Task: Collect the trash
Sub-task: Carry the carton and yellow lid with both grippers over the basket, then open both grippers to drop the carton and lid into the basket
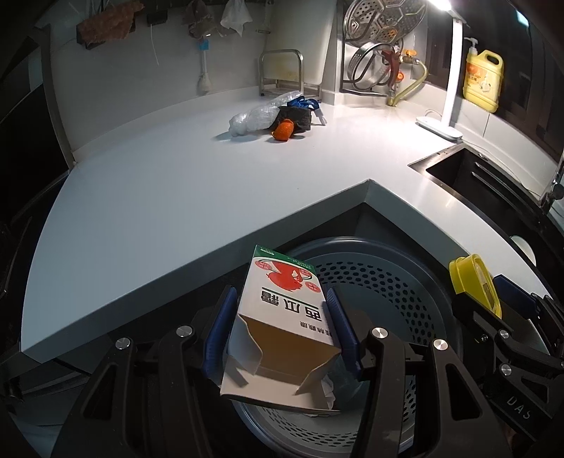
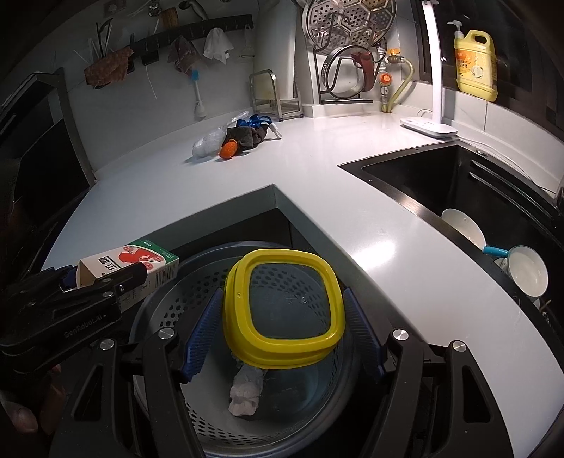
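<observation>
My left gripper [image 1: 280, 306] is shut on a white carton [image 1: 282, 282] with red print and a green top, its open flap end towards the camera. The carton hangs over the rim of a grey perforated bin [image 1: 387, 282] set in the counter's inner corner. My right gripper [image 2: 282, 299] is shut on a yellow-rimmed clear lid [image 2: 246, 338], held over the same bin. A crumpled tissue [image 2: 245, 391] lies at the bin's bottom. On the counter further back lie a plastic bag [image 1: 253, 118], an orange peel [image 1: 283, 130] and a dark cloth [image 1: 298, 118].
A black sink [image 2: 384, 192] with bowls [image 2: 527, 274] inside opens at the right. A lamp base [image 2: 428, 127], a yellow detergent bottle [image 2: 476, 67] and a rack of steamer trays [image 2: 347, 26] stand along the back wall. Cloths hang from a wall rail [image 2: 197, 30].
</observation>
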The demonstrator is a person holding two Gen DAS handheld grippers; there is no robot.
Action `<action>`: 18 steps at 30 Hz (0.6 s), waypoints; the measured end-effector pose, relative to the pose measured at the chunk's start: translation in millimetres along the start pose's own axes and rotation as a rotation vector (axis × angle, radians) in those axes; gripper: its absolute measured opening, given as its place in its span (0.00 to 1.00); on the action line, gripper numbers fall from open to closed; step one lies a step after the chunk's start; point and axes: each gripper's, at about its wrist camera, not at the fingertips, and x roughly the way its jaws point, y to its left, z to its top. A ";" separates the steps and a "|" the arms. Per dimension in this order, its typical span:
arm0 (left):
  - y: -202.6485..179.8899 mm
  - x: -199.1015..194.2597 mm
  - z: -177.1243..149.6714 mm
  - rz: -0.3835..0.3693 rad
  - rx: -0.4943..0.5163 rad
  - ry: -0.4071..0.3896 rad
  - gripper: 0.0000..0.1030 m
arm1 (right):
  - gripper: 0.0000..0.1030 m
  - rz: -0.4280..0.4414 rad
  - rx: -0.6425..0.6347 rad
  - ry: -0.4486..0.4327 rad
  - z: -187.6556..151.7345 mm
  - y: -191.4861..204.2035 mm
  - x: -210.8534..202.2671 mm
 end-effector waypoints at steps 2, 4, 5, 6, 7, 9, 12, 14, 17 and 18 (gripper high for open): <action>-0.1 2.4 -2.6 -0.015 -0.003 0.016 0.51 | 0.65 0.008 -0.010 0.002 -3.9 1.9 0.3; -1.3 4.9 -5.9 -0.027 -0.004 0.030 0.51 | 0.65 0.007 -0.020 0.014 -7.1 3.1 2.7; -2.0 6.4 -7.3 -0.029 -0.003 0.036 0.51 | 0.65 0.008 -0.022 0.021 -8.4 3.5 4.2; -3.0 8.0 -8.8 -0.032 0.000 0.041 0.51 | 0.65 0.010 -0.024 0.027 -9.2 3.5 5.6; -3.7 9.3 -9.8 -0.035 0.003 0.046 0.51 | 0.65 0.013 -0.025 0.031 -10.0 3.5 6.7; -4.1 11.4 -10.8 -0.038 0.006 0.051 0.51 | 0.65 0.024 -0.029 0.040 -11.2 3.2 9.2; -3.6 12.2 -11.0 -0.038 0.006 0.052 0.51 | 0.65 0.031 -0.036 0.049 -12.1 4.6 12.6; -2.3 12.9 -11.3 -0.040 0.002 0.055 0.51 | 0.65 0.037 -0.035 0.058 -13.1 4.9 15.5; -1.6 13.8 -12.1 -0.038 0.003 0.061 0.52 | 0.65 0.044 -0.035 0.068 -14.6 5.6 19.6; -1.6 13.9 -12.6 -0.036 0.004 0.061 0.52 | 0.65 0.046 -0.036 0.071 -14.9 6.1 20.3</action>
